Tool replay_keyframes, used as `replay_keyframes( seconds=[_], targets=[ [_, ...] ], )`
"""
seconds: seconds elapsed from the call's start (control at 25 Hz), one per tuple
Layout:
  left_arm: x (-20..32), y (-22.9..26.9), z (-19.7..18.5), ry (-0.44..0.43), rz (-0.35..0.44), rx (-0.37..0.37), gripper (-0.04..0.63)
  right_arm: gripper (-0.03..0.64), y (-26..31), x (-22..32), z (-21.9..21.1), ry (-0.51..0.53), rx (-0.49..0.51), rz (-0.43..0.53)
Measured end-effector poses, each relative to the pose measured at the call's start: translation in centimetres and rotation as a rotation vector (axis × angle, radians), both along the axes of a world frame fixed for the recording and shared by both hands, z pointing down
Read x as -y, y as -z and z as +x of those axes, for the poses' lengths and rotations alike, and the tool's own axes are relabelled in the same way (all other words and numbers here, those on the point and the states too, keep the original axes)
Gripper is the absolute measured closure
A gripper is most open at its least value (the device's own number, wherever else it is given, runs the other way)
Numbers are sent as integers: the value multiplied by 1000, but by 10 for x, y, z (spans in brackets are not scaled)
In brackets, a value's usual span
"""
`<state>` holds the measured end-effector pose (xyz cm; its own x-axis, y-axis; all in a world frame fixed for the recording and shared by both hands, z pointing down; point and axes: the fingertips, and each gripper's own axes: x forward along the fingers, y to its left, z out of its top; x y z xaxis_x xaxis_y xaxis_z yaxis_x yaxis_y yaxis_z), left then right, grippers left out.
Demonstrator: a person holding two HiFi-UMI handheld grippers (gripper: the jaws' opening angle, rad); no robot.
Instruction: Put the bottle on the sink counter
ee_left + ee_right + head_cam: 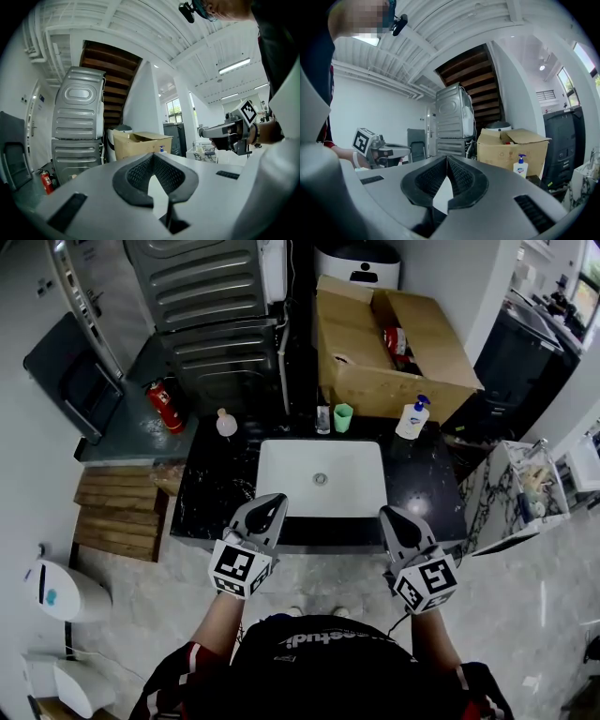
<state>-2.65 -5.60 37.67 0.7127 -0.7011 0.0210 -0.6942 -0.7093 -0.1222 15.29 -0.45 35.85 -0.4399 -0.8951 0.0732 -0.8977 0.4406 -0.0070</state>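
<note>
As the head view looks down, the largest items are two stacked grey machines (202, 324) beyond the back left corner of the counter. An open cardboard box (375, 371) sits behind its back right part.

The black marble sink counter (211, 493) carries a white basin (322, 479) set in its middle.

Left gripper (277, 500): held level over the front edge, tip near the basin's front left corner. Its own view shows the jaws closed together at the tip, with nothing between them (152, 155).

Right gripper (386, 513): held level over the front edge, near the basin's front right corner. Its jaws are likewise closed together and empty (446, 158).

A red fire extinguisher (164, 404) stands off the counter's left end.

On the counter's back edge:
- The pump bottle (411, 418), white with a blue pump, stands upright towards the back right corner, well apart from both grippers.
- A green cup (343, 416) is behind the basin, with a clear glass (322, 420) just beside it.
- A small pink bottle (226, 422) stands upright near the back left corner.
</note>
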Motion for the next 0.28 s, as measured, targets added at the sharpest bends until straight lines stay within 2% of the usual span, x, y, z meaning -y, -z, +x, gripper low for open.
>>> replay_keyframes(
  seconds=[0.28],
  targets=[
    [1,0,1,-9,-9,-17,580,577,-1,2,-4,4,-2,-3]
  ],
)
